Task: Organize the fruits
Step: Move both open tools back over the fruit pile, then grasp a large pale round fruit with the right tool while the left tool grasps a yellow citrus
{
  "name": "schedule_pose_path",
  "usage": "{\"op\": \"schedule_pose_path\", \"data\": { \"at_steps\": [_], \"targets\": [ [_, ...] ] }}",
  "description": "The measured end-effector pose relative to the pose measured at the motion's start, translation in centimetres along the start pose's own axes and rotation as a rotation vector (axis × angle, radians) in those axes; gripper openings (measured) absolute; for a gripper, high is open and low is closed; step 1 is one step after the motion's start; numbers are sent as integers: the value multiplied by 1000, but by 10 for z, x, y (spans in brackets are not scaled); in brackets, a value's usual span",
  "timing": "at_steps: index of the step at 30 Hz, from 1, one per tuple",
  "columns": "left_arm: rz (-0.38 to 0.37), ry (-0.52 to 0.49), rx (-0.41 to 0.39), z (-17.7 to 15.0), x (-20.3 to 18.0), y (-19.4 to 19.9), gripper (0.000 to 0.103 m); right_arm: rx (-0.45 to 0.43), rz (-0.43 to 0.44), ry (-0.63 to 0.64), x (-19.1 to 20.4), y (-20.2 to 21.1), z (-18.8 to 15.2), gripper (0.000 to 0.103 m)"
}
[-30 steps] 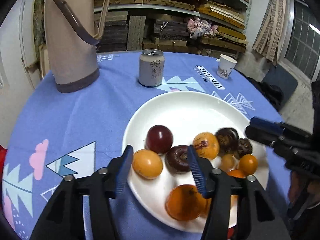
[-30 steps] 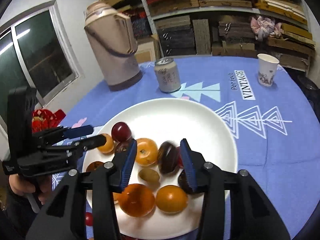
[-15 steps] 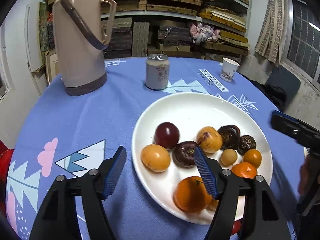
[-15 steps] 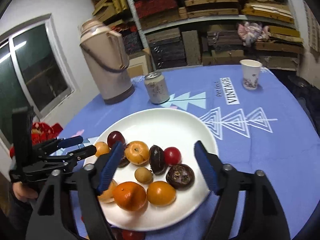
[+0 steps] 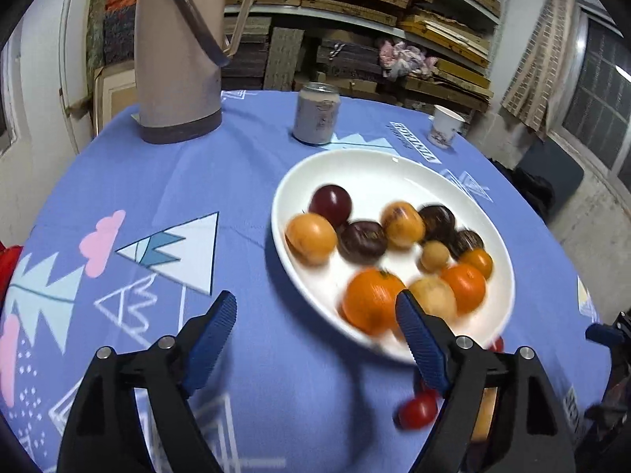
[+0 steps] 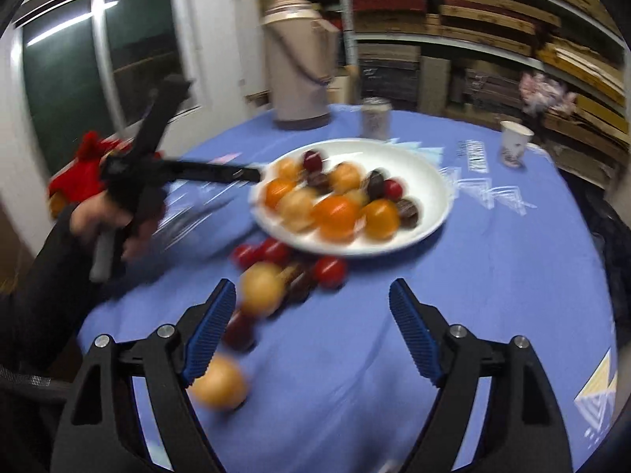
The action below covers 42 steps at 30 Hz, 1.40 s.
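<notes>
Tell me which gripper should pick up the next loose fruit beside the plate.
Right, probably. The right gripper is open and faces the loose fruit lying just ahead of its fingers. The left gripper is open too but faces the plate.

We see a tall beige thermos jug [image 5: 179, 51] standing on the blue patterned tablecloth [image 5: 157, 181], a drink can [image 5: 316, 113] near it, a paper cup [image 5: 445, 131] farther right, and stacked boards on shelves [image 5: 394, 19] behind.
</notes>
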<state>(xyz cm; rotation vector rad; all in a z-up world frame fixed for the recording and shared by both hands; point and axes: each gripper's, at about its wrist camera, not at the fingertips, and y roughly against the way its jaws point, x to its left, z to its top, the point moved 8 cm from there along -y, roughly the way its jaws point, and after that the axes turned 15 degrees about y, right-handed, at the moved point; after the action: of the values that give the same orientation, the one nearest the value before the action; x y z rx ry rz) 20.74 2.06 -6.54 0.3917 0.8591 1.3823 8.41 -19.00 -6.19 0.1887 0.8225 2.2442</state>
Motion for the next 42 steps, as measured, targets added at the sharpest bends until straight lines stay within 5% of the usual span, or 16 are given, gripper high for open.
{"op": "schedule_pose_path", "data": {
  "at_steps": [7,14,17,25,28,42],
  "targets": [
    [27,-61,21,-55,0,25,85,47,75,52,58,-4,-31,78],
    [39,-78,71,-99,5,38,85,119,60,91,85,-24,-50,78],
    [18,-87,77,-109,0,45,85,151,27,85,85,-35,-54,46],
    [-38,-165,109,-130,-30,58,86,138,16,54,77,-40,-60,46],
    [-37,-203,99,-135,-42,60,96,129,0,27,67,-33,-62,46],
    [-67,-283,120,-153,-68,62,96,100,-4,-35,47,-22,-76,46]
  ]
}}
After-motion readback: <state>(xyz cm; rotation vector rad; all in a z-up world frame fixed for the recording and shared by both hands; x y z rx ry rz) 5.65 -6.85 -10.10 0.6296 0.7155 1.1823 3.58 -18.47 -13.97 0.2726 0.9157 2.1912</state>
